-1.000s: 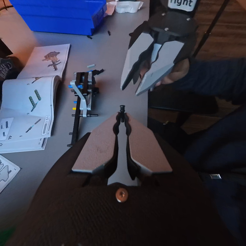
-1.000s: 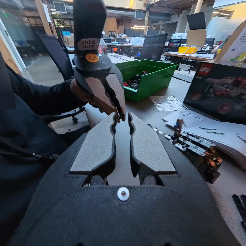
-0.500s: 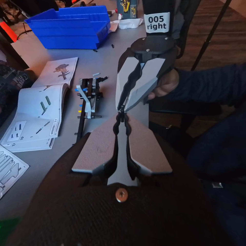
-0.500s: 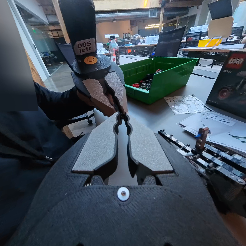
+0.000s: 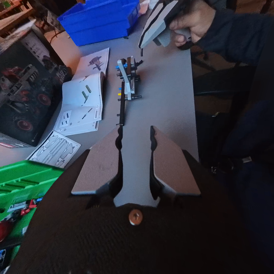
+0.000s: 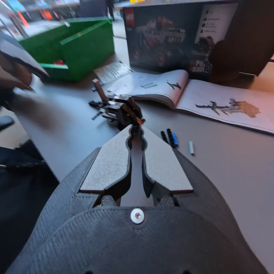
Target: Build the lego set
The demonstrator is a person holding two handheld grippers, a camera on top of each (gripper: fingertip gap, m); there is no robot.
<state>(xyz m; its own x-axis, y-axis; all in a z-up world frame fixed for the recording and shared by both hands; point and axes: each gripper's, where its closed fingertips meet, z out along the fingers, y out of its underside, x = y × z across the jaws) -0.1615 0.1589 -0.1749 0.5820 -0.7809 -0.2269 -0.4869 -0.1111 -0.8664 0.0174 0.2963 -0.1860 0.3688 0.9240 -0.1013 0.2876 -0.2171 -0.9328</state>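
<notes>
The half-built lego frame [image 5: 127, 83], black beams with a grey arm and blue and yellow pins, lies on the grey table [image 5: 163, 103]; it also shows in the right wrist view [image 6: 118, 109]. My right gripper [image 6: 136, 129] is shut on a small black pin [image 6: 136, 128] and holds it just above the frame's near end. In the left wrist view the right gripper [image 5: 141, 48] hangs over the frame's far end with the pin [image 5: 141, 52] sticking out below. My left gripper [image 5: 136, 128] is open and empty, above the table near the frame's long black beam.
An open instruction booklet [image 5: 86, 103] lies left of the frame, with a sticker sheet [image 5: 54, 149] and the set's box [image 5: 22, 92] beside it. A green bin [image 5: 22, 185] and a blue bin [image 5: 100, 22] hold parts. Loose black and blue pins [image 6: 170, 137] and a grey pin [image 6: 191, 147] lie near the frame.
The black pin has passed from my left gripper to my right. The left gripper opened and drew back; the right swung down toward the frame with the pin.
</notes>
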